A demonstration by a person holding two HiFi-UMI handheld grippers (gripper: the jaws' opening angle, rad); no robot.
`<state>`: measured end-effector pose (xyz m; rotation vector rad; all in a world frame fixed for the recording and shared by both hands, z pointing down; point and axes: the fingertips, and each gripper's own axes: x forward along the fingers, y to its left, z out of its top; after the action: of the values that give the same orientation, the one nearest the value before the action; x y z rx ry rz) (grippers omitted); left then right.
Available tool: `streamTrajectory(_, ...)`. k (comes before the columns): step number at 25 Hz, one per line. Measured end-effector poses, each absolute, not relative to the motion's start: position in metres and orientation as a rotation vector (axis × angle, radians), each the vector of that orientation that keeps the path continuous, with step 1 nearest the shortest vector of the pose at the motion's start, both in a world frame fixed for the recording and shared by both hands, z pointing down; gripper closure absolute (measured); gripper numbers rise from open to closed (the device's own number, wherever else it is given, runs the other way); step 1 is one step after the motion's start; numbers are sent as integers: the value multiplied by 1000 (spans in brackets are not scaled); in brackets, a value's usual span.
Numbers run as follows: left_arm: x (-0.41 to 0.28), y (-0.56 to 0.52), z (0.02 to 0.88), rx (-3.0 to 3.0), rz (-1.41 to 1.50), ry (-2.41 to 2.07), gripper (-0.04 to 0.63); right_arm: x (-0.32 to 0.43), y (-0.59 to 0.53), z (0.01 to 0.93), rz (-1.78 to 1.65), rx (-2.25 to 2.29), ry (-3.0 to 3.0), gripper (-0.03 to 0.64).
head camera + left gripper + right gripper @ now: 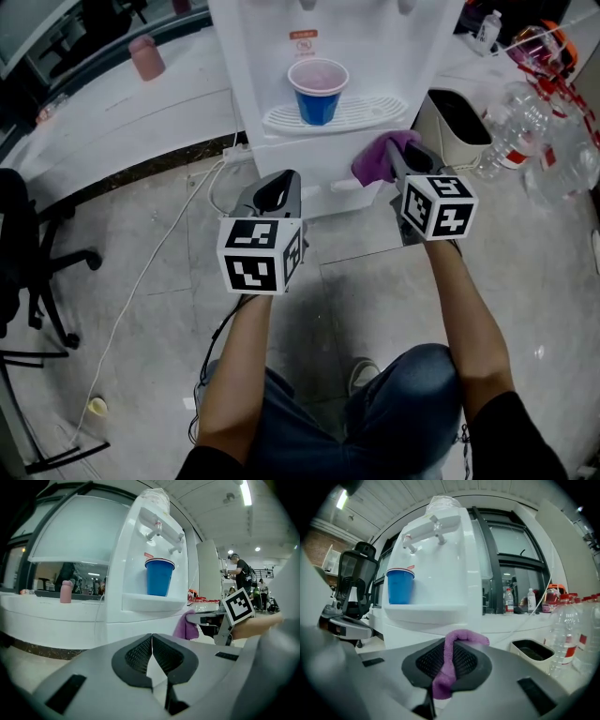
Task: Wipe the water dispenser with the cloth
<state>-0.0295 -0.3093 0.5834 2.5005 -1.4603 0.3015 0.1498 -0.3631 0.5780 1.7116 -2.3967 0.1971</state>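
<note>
A white water dispenser [328,56] stands ahead on the floor, with a blue cup [318,90] on its drip tray [337,116]. My right gripper [398,159] is shut on a purple cloth [380,157], which hangs just in front of the dispenser's lower right front; contact cannot be told. In the right gripper view the cloth [450,665] is pinched between the pads, with the dispenser [440,573] close ahead. My left gripper [278,190] is shut with nothing in it, short of the dispenser's lower left front. The left gripper view shows the cloth [185,625] and cup [159,577].
A white bin [457,124] stands right of the dispenser, with several clear plastic bottles [511,131] beyond it. A white power cable [150,272] runs across the floor at the left. An office chair base [37,272] is at the far left. A pink bottle [146,57] stands on the ledge.
</note>
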Motion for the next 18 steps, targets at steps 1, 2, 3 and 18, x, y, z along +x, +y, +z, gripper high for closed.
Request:
streamTrajectory(1,-27,-309,584,2500,288,-1454,569,157,-364,579,206,1735,-2384,584)
streamTrajectory(2,-24,-308,586,2500,281,-1449,569,162,-365,580,212,1750,-2374,584)
streamTrajectory(3,-22,-308,589,2502,287,-1443,569,165,-365,580,214,1758,-2368,584)
streamTrajectory(18,-47,-301,622,2504,357,-1429,569,82,-333,554,45,1495,-2503,584)
